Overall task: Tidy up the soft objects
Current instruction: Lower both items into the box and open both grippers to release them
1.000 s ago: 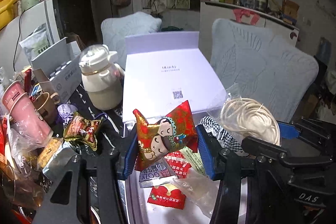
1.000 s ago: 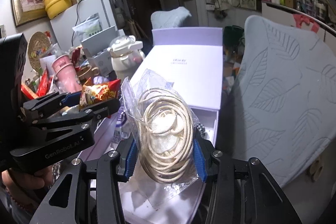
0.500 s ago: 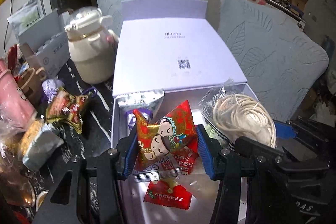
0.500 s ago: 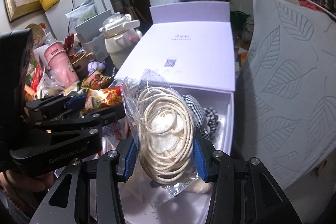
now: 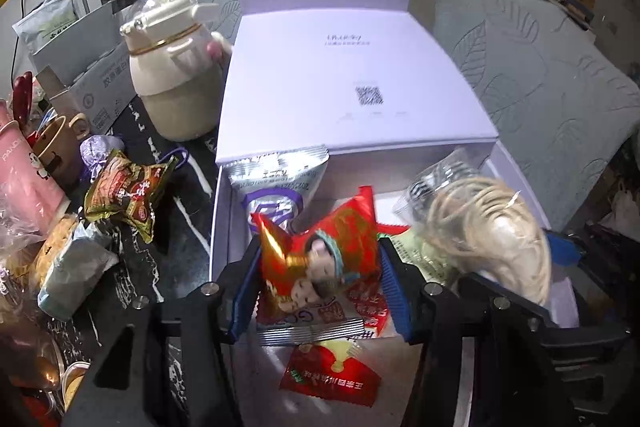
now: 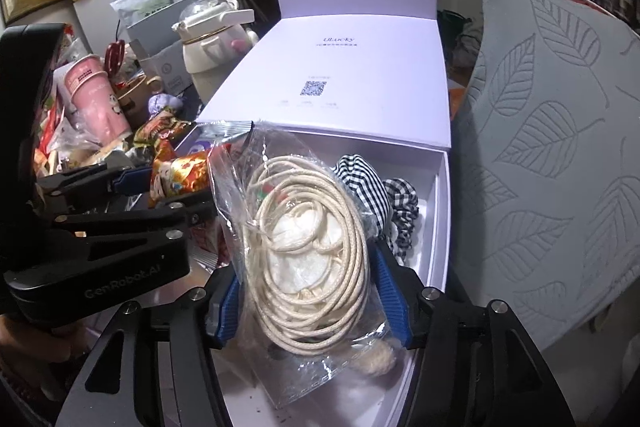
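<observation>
A red pouch with cartoon figures sits tilted and blurred between the blue pads of my left gripper. Its jaws are opening and the pads stand just off the pouch. Below lies the open white box drawer, holding a silver packet and red packets. My right gripper is opening too. A clear bag of coiled cream cord hangs loose between its pads over the drawer's right side. A gingham scrunchie lies behind the bag.
The box lid lies flat behind the drawer. Left of the box are a cream kettle, a gold snack packet, a pink cup and more clutter. A grey leaf-patterned cushion stands on the right.
Both grippers have sunk toward the drawer. Both pairs of jaws have widened, the red pouch has tipped over and blurred, and the cord bag sits looser.
</observation>
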`<act>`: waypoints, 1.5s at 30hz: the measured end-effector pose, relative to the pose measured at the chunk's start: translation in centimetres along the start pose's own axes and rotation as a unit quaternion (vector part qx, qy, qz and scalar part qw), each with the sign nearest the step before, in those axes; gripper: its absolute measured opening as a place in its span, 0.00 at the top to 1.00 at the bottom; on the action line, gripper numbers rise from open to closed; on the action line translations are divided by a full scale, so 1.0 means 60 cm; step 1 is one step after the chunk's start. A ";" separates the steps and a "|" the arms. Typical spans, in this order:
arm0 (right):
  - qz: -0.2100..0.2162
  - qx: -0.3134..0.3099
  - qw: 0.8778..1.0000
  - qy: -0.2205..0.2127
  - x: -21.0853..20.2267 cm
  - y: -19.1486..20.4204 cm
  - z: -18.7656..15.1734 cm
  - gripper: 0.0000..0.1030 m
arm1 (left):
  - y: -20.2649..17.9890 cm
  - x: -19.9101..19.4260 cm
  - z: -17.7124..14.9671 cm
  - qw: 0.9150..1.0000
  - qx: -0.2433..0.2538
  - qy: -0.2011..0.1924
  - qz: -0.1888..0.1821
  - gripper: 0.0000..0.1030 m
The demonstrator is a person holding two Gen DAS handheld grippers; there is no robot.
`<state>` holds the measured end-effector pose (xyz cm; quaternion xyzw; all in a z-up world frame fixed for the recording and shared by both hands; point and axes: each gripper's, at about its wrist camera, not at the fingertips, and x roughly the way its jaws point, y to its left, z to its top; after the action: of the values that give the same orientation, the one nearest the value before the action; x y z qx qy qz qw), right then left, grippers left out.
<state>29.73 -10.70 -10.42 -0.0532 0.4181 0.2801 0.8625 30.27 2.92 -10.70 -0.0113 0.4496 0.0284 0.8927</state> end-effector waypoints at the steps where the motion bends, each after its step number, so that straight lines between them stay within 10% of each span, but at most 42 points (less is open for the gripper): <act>1: -0.002 -0.002 1.000 0.001 0.000 0.001 0.000 0.42 | 0.001 0.004 0.000 1.000 0.000 0.003 0.002 0.47; 45: 0.014 0.009 1.000 -0.019 -0.079 -0.005 -0.012 0.36 | 0.001 -0.090 -0.007 0.998 -0.043 -0.040 -0.003 0.47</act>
<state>27.05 -13.25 -7.36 -0.0344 0.4047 0.2892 0.8668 26.73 2.72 -6.61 -0.0503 0.4122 0.0453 0.9086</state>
